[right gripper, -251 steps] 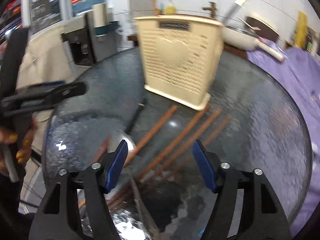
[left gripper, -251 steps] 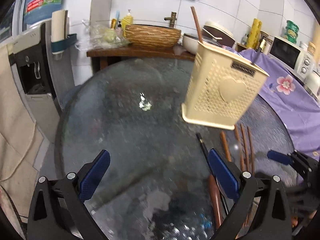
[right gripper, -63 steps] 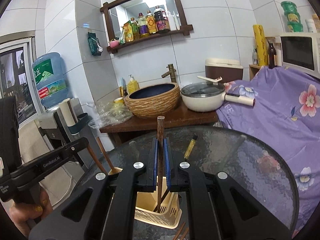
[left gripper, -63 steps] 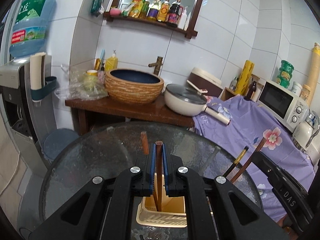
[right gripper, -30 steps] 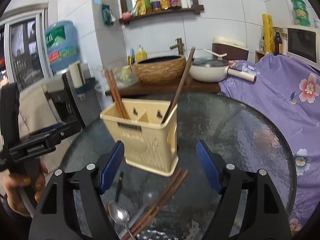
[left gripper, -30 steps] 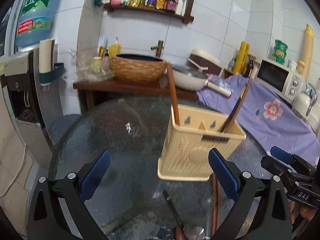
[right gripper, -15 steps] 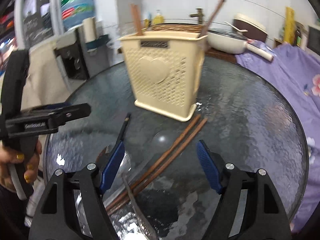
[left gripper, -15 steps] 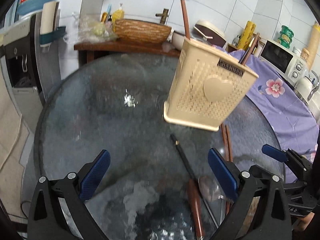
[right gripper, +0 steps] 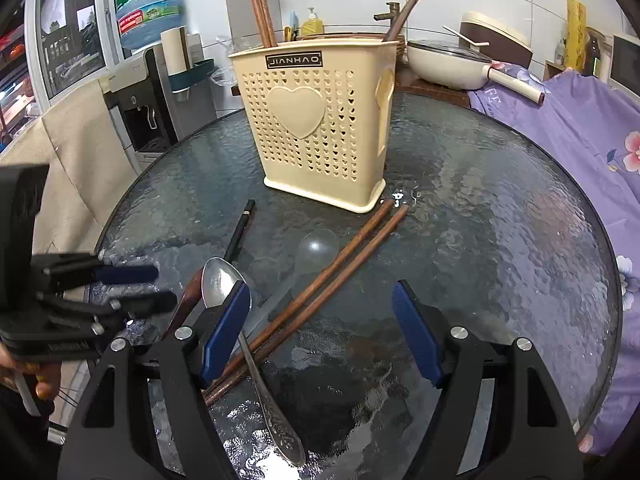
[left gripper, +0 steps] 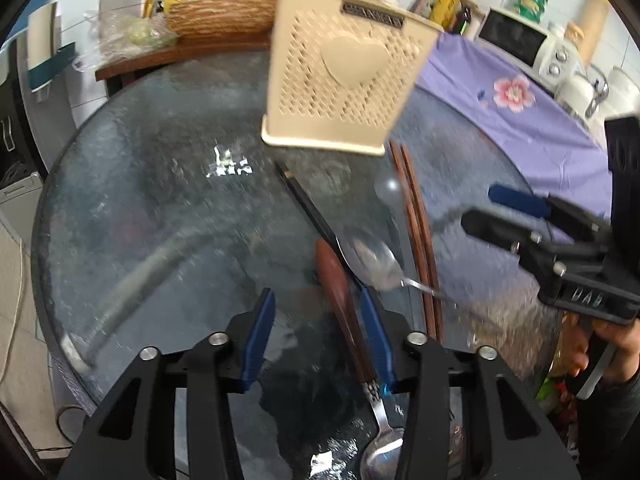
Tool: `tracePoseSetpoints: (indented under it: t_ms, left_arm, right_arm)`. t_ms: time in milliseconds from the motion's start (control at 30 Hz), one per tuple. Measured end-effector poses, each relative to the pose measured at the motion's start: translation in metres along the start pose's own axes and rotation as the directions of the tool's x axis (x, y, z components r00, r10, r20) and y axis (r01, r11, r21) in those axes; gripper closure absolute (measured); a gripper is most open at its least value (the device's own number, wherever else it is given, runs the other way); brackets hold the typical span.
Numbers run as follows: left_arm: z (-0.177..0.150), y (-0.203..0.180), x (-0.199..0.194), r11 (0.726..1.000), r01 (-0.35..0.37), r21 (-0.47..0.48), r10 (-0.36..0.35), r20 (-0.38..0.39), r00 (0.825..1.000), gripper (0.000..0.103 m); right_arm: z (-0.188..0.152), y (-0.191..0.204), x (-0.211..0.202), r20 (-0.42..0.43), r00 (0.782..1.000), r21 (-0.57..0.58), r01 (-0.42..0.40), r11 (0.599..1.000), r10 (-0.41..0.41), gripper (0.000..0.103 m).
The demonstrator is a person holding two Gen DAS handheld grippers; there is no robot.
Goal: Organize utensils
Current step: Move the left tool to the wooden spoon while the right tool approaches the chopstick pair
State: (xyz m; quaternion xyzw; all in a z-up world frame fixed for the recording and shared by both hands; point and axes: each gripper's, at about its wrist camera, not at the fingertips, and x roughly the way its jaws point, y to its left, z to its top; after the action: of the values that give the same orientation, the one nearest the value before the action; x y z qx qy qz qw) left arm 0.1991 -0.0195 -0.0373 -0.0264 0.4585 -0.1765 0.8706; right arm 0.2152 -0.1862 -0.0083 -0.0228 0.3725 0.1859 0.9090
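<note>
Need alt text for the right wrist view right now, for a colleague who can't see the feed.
The open right gripper hovers over a pair of brown chopsticks and a metal spoon lying on a round glass table. Behind them stands a cream utensil holder with chopsticks upright inside; the left gripper waits alongside.

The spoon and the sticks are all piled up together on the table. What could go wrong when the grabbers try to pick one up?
The metal spoon lies across the two loose chopsticks, so lifting either may drag the other. The left gripper, open, is around a wood-handled utensil pressed against the spoon, so it could grab both. The holder is tall, with chopsticks leaning out, so a bump could tip it.
</note>
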Motion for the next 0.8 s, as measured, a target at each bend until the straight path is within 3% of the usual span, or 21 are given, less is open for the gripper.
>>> tracePoseSetpoints:
  t_ms: [367,500,667,800]
  left_arm:
    - [-0.003,-0.012,0.011,0.999,-0.025,0.027,0.026,-0.029,0.999,0.078]
    - [0.001,-0.016,0.014,0.998,-0.047,0.039,0.048,-0.030,0.998,0.079]
    - [0.007,-0.018,0.019,0.996,-0.076,0.048,0.078,-0.025,0.997,0.083]
    - [0.012,-0.019,0.022,0.995,-0.087,0.056,0.089,-0.025,0.996,0.084]
  right_arm:
    - [0.003,-0.010,0.006,-0.034,0.998,0.067,0.053,0.996,-0.051,0.031]
    - [0.011,-0.022,0.018,-0.091,0.992,0.144,0.100,0.985,-0.087,0.048]
    - [0.025,-0.042,0.042,-0.134,0.989,0.271,0.104,0.957,-0.070,0.064]
    - [0.037,-0.048,0.058,-0.152,0.984,0.302,0.132,0.944,-0.089,0.068]
